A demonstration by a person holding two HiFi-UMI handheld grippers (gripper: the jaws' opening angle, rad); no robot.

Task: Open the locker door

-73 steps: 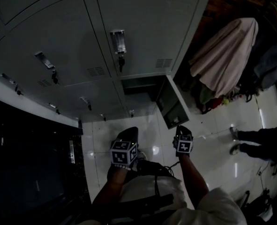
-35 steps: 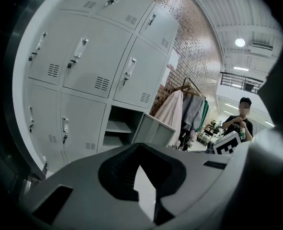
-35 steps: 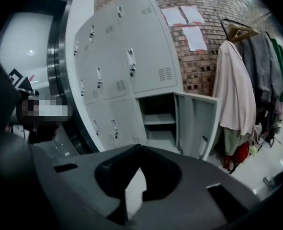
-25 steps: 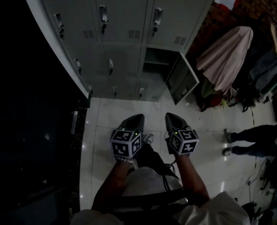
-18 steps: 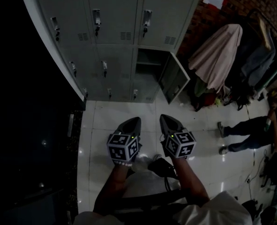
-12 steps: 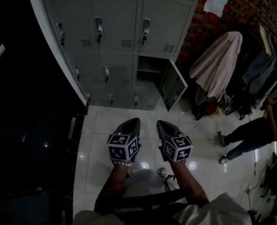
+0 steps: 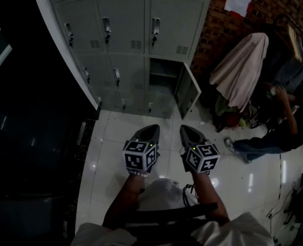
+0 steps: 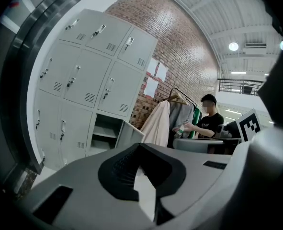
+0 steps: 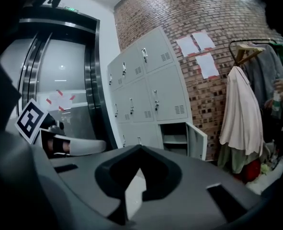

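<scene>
The grey locker bank (image 7: 125, 40) stands ahead across the white floor. One bottom-row locker door (image 7: 187, 94) hangs open to the right, baring its empty compartment (image 7: 163, 81) with a shelf. The same open door (image 8: 128, 133) shows in the left gripper view and again (image 9: 197, 140) in the right gripper view. My left gripper (image 7: 150, 129) and right gripper (image 7: 186, 129) are held side by side at waist height, well short of the lockers. Both are shut with nothing in them; their jaws meet in the left gripper (image 8: 142, 146) and right gripper (image 9: 140, 150) views.
A clothes rack with a beige coat (image 7: 241, 65) stands right of the lockers against the brick wall (image 7: 220, 27). A person (image 7: 274, 127) stands at the right by the rack. A dark glass and steel doorway (image 7: 28, 111) fills the left.
The lockers have drawn farther away and the view has pulled back. Both grippers stay shut and side by side. The person at the right has moved closer to the rack.
</scene>
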